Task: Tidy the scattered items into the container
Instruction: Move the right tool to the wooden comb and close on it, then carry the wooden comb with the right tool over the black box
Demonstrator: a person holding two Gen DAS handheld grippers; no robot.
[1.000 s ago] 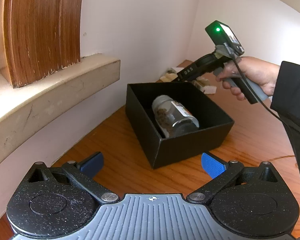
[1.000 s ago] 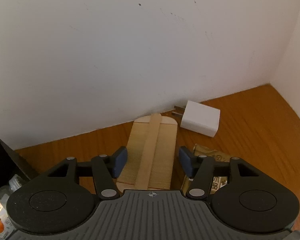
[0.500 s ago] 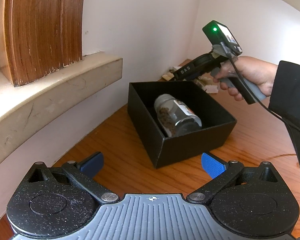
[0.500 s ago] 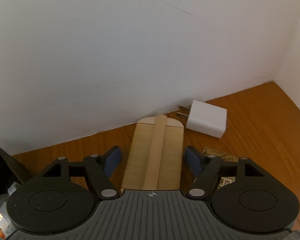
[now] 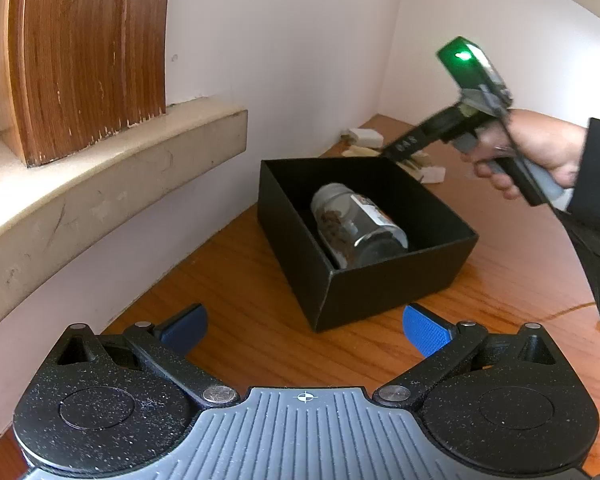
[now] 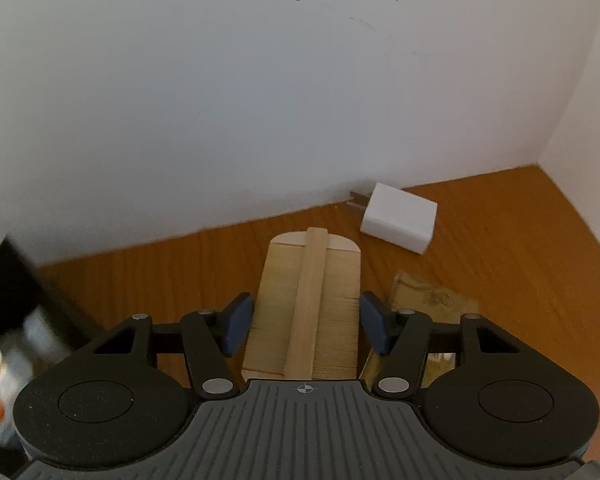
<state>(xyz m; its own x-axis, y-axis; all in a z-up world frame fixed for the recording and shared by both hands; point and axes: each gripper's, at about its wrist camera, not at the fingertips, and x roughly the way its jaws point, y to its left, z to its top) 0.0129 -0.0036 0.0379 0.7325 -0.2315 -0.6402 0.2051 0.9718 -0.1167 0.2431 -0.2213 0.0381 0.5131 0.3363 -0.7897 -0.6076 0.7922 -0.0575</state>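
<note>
The right gripper point(image 6: 306, 322) is closing, its 2 pads touching both edges of the wooden comb point(image 6: 309, 300) on the table beyond the black box point(image 5: 364, 236). The left gripper point(image 5: 302, 330) is spread wide, holding nothing, near the box.

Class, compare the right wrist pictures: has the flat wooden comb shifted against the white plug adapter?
Yes. The flat wooden comb now lies farther from the white plug adapter, toward the picture's lower left.
</note>
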